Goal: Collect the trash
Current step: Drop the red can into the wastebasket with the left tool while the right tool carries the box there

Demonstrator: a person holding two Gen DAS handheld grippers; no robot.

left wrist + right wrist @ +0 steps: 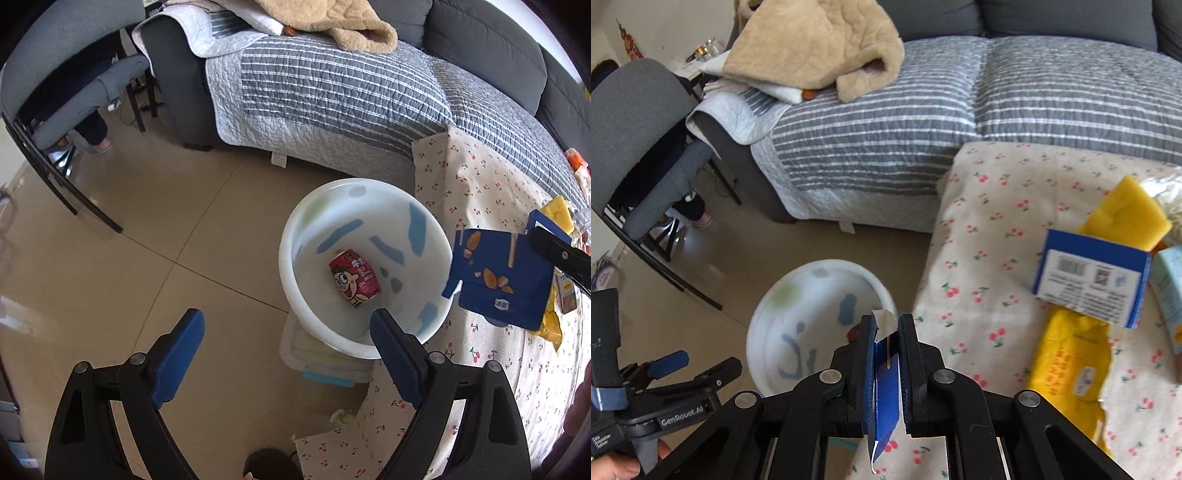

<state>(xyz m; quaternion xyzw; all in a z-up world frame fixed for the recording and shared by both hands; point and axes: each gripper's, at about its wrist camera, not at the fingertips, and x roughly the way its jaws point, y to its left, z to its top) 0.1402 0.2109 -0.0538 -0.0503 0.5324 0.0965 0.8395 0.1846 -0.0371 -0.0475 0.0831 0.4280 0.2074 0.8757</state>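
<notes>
A white bin [364, 206] stands on the floor beside the cherry-print cloth [476, 184] and holds a red drink can [354, 282]. My left gripper [286, 350] is open and empty, just above the bin's near rim. My right gripper [886, 325] is shut on a flattened blue carton [886, 387], held near the bin [812, 317]. In the left wrist view that blue carton [495, 273] hangs at the bin's right rim, with the right gripper's fingers [557, 254] on it. A second blue box [1093, 277], a yellow packet [1067, 365] and a yellow sponge [1126, 214] lie on the cloth.
A grey striped sofa [332, 92] with a tan blanket [325, 18] lies behind. A grey chair [55, 92] with a seated person stands at left. A clear plastic box [321, 362] sits under the bin. A light blue box [1167, 295] lies at right.
</notes>
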